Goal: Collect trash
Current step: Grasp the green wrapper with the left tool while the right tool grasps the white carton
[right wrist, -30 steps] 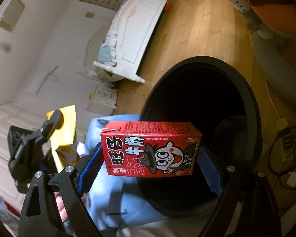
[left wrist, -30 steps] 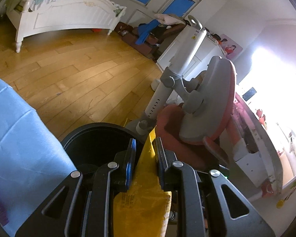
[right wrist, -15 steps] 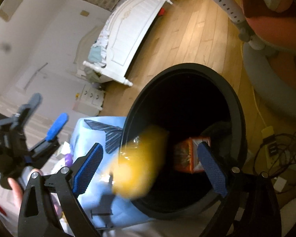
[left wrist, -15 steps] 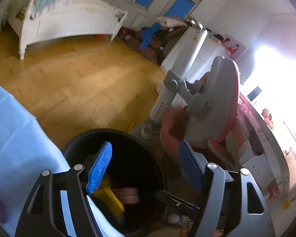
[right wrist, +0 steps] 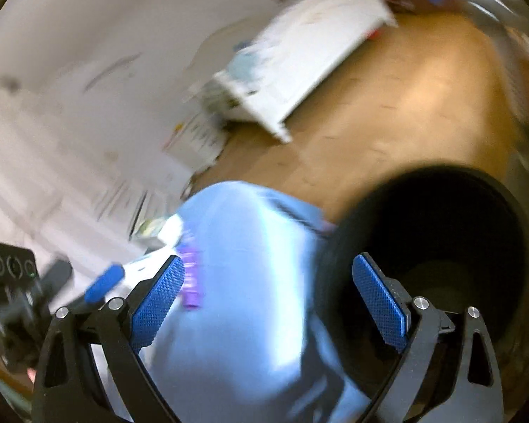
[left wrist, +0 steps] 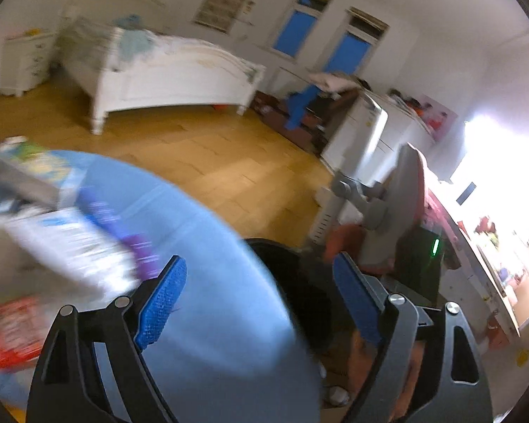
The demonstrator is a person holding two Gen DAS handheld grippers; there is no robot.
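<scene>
From my left wrist camera, the cloth-covered table (left wrist: 211, 299) lies at seven o'clock, the trash bin (left wrist: 299, 282) beside it at five, the bed (left wrist: 165, 81) at eleven.

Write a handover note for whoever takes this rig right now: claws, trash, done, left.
Left claw: open, empty, over the blue cloth.
Right claw: open, empty, between the cloth and the black bin.
Done: nothing is held; bin contents cannot be made out.
Left: blurred items on the cloth, a white packet, a red pack, a carton and a purple item.
</scene>
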